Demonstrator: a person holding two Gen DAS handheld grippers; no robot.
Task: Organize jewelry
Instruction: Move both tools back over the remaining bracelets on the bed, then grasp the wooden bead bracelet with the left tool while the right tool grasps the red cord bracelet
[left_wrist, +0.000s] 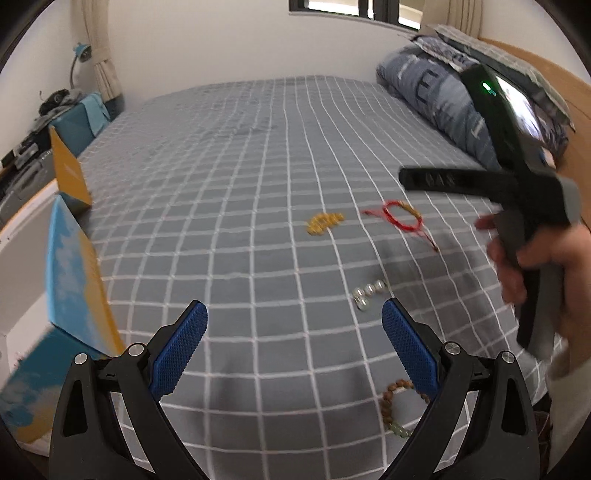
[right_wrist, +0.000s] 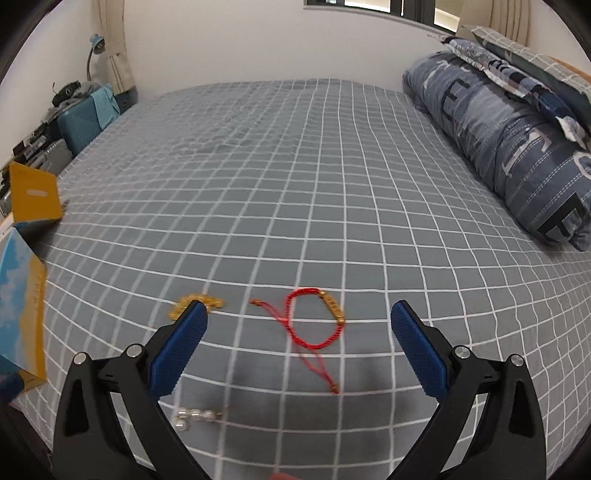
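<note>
Several pieces of jewelry lie on the grey checked bed sheet (left_wrist: 240, 206). A red cord bracelet (left_wrist: 402, 218) (right_wrist: 314, 321) with a gold bar lies between the fingers in the right wrist view. A gold chain piece (left_wrist: 325, 222) (right_wrist: 195, 304) lies left of it. A pearl piece (left_wrist: 367, 293) (right_wrist: 195, 415) lies nearer. A brown bead bracelet (left_wrist: 397, 402) lies by my left gripper's right finger. My left gripper (left_wrist: 293, 354) is open and empty above the sheet. My right gripper (right_wrist: 299, 354) is open and empty, hovering over the red bracelet; its body (left_wrist: 517, 184) shows in the left wrist view.
An open blue-and-yellow box (left_wrist: 70, 280) (right_wrist: 22, 314) stands at the bed's left edge, its yellow lid (left_wrist: 68, 173) (right_wrist: 35, 197) behind it. A rolled blue duvet (right_wrist: 506, 147) and pillows lie along the right. A teal suitcase (right_wrist: 86, 118) and clutter stand beyond the left edge.
</note>
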